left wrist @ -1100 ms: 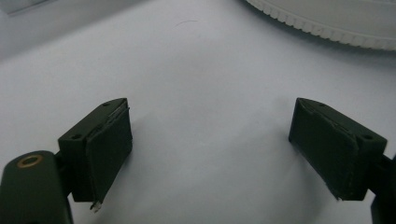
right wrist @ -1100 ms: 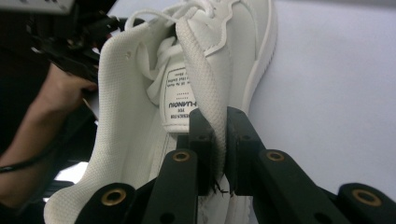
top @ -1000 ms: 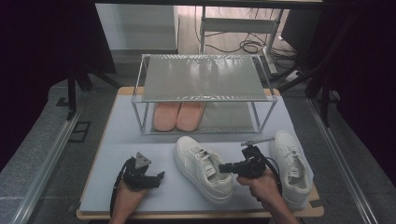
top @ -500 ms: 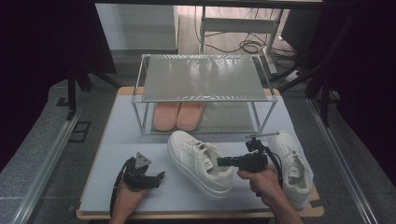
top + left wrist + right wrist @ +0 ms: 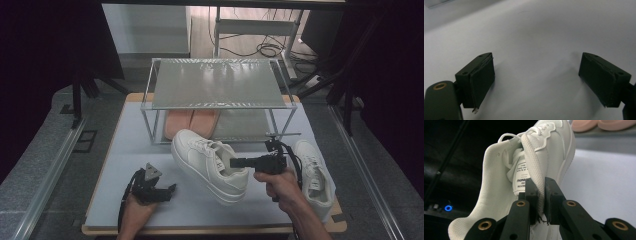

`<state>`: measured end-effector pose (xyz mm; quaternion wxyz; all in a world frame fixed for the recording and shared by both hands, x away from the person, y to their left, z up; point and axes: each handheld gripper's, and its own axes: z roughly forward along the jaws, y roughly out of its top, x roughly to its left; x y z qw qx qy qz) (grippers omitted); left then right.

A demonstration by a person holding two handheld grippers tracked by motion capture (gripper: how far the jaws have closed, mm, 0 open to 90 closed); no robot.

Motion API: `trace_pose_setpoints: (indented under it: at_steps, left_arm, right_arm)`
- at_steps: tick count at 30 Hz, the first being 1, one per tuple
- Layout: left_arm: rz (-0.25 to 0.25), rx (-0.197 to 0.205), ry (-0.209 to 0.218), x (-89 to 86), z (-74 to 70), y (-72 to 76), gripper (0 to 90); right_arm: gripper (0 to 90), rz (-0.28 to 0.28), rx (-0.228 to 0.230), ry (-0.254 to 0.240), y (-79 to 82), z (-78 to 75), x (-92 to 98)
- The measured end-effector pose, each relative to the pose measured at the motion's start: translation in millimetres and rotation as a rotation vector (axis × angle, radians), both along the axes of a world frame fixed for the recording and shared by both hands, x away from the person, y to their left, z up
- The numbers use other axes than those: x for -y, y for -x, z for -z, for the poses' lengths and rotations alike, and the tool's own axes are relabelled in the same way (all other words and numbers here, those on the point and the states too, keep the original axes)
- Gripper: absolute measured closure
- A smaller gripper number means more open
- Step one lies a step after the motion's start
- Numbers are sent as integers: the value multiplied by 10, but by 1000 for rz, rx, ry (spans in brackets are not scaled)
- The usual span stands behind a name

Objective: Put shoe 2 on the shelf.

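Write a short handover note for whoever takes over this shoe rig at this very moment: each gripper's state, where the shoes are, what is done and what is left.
Right gripper: shut on the collar wall of the held white sneaker, which hangs off the table in front of the shoe rack.
Left gripper: open, holding nothing, low over the bare white table top.
Second white sneaker: on the table, at the right.
Pink slippers: on the rack's lower level.
Done: one sneaker gripped and lifted.
Left: probably set it on the rack, then the second sneaker.

Two black jaws of the left gripper spread wide apart, nothing between them, above a pale grey table surface.
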<state>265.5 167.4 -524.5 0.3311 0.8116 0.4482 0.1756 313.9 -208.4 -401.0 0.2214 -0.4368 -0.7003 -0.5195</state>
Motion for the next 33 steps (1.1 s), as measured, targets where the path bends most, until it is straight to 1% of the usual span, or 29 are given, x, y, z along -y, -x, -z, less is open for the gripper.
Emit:
trace_pose_setpoints:
  at_steps: [9,16,19,21,22,24,30,33]
  left_arm:
    - [1,-2,-2,-1,-1,0,134]
    - [2,-3,1,0,-1,-1,134]
    - [-7,0,6,4,1,1,134]
    - [-2,-3,6,2,0,0,134]
    - [-1,-3,6,2,0,0,134]
    - [-1,-3,6,2,0,0,134]
    - [-2,-3,6,2,0,0,134]
    - [-2,-3,6,2,0,0,134]
  right_arm:
    - [827,6,-4,-86,-82,-178,7]
    - [827,0,6,-121,-107,-317,8]
    - [827,3,9,-140,-126,-377,17]
    - [826,7,11,-153,-140,-421,22]
    - [826,13,11,-163,-148,-449,24]
    - [826,17,17,-171,-164,-497,27]
    - [825,54,38,-196,-225,-667,18]
    - [826,77,45,-198,-285,-718,-6]
